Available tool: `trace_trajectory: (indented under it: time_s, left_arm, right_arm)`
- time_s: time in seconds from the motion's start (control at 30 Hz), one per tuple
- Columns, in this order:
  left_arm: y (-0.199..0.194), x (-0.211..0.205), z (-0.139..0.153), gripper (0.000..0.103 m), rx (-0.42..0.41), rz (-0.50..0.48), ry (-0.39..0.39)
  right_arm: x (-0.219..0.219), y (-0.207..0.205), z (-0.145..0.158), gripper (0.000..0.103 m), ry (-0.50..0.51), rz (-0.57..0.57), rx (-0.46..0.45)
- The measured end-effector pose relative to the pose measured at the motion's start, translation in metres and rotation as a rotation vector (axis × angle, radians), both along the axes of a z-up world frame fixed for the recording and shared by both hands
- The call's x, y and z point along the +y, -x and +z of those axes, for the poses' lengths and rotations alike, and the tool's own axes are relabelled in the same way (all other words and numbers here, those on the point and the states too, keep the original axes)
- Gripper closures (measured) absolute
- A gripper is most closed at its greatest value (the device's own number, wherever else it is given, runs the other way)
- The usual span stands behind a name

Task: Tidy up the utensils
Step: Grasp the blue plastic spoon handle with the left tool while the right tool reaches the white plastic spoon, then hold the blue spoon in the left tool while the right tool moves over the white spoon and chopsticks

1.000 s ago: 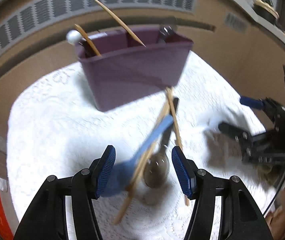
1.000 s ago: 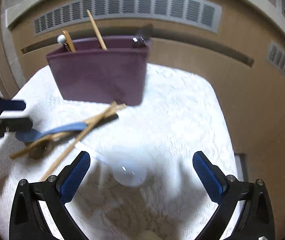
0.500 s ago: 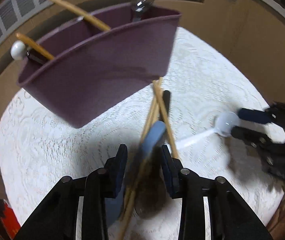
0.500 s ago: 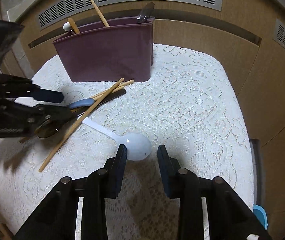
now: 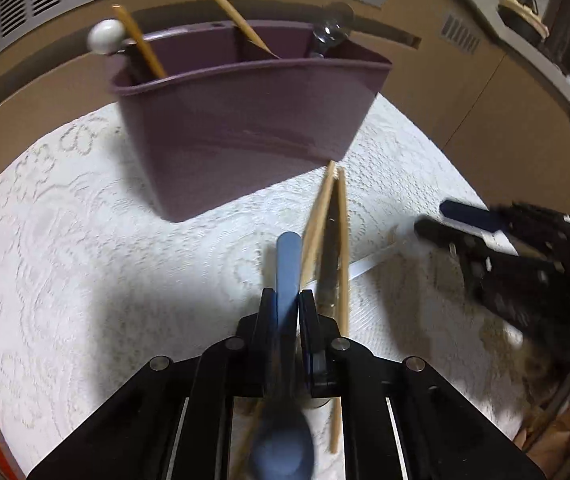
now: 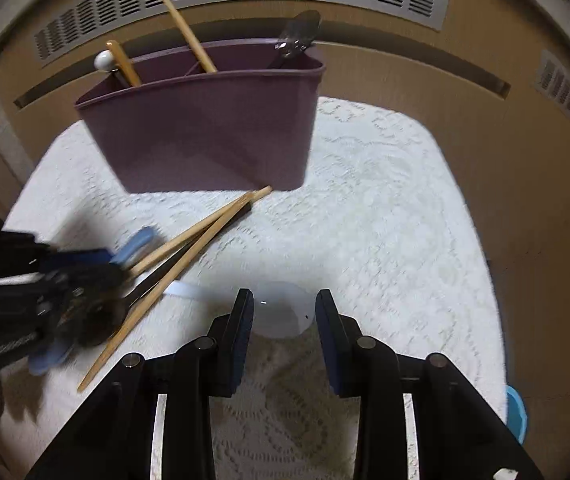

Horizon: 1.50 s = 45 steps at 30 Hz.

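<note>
left gripper, jaws pressed onto the handle of a blue spoon whose bowl lies under the gripper body; right gripper, jaws partly drawn in at either side of the bowl of a white spoon, contact with the pads unclear; wooden chopsticks and a dark utensil lie crossed on the lace-covered tabletop, in front of a purple utensil caddy already holding chopsticks and other utensils upright
</note>
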State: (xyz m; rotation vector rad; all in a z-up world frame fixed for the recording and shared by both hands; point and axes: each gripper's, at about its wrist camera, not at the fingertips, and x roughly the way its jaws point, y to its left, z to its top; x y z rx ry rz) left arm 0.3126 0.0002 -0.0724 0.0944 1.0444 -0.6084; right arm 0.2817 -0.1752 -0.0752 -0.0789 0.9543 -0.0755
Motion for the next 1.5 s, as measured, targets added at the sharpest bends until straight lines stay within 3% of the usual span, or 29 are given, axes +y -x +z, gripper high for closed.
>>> trace_trajectory:
  time_s: [0.1, 0.3, 0.6, 0.63, 0.73, 0.83, 1.1, 1.17, 1.2, 1.5]
  left_arm:
    - [0.001, 0.012, 0.002, 0.091, -0.007, 0.007, 0.017]
    - [0.003, 0.029, 0.002, 0.091, -0.018, 0.021, 0.017]
    - [0.005, 0.036, 0.001, 0.091, 0.001, 0.044, 0.035]
    - [0.005, 0.035, 0.000, 0.091, 0.008, 0.042, 0.037]
    - [0.004, 0.028, -0.001, 0.091, 0.025, 0.032, 0.029]
    - [0.004, 0.021, -0.003, 0.090, 0.040, 0.030, 0.007]
    - [-0.009, 0.010, -0.011, 0.090, 0.086, 0.077, -0.086]
    - [-0.011, 0.009, -0.011, 0.090, 0.098, 0.077, -0.099]
    - [-0.011, 0.008, -0.010, 0.090, 0.100, 0.078, -0.108]
    - [-0.018, 0.012, -0.013, 0.090, 0.107, 0.107, -0.127]
  right_arm:
    - [0.000, -0.007, 0.000, 0.072, 0.085, -0.070, -0.019]
    - [0.019, -0.018, -0.010, 0.072, -0.132, 0.016, 0.101]
    - [0.041, -0.033, -0.016, 0.072, -0.131, 0.070, 0.103]
    - [0.040, -0.034, -0.016, 0.074, -0.148, 0.084, 0.107]
    - [0.040, -0.030, -0.016, 0.093, -0.140, 0.106, 0.107]
    - [0.027, -0.022, -0.016, 0.094, -0.123, 0.096, 0.105]
    - [0.006, -0.019, -0.012, 0.091, -0.175, 0.084, 0.111]
    - [0.016, -0.031, -0.016, 0.077, -0.197, 0.079, 0.122]
    - [0.018, -0.035, -0.018, 0.076, -0.202, 0.076, 0.131]
    - [0.053, -0.044, -0.016, 0.075, -0.120, 0.114, 0.117]
